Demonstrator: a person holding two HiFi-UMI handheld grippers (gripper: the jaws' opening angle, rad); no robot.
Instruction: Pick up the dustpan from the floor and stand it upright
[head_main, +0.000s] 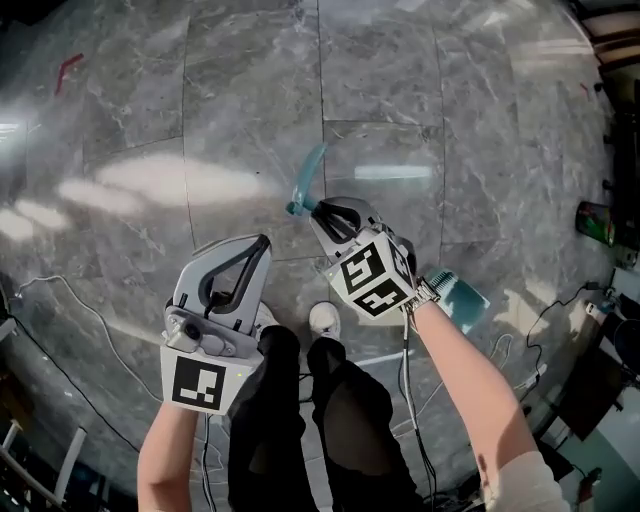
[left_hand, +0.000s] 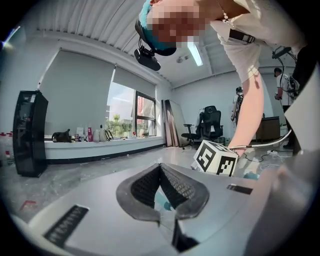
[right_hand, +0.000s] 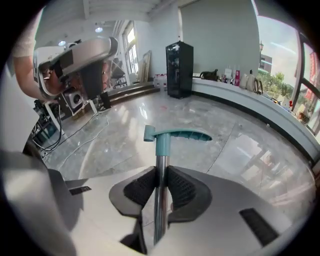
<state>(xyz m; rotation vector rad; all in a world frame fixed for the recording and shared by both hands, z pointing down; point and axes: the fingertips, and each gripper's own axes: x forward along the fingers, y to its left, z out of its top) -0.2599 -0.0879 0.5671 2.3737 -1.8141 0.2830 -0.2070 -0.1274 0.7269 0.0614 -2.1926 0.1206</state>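
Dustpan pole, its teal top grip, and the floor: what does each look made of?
The pole: likely polished metal, silvery with a bright streak of reflection along it. The grip: probably moulded plastic, matte teal, with visible ribs. The floor: grey veined stone-look tiles, marble or imitation, glossy enough to mirror the windows.

The dustpan (head_main: 462, 300) was mostly hidden behind the right gripper (head_main: 326, 212) and wrist (head_main: 432, 312) (only a teal corner showed); its handle grip (head_main: 308, 180) was blurred.
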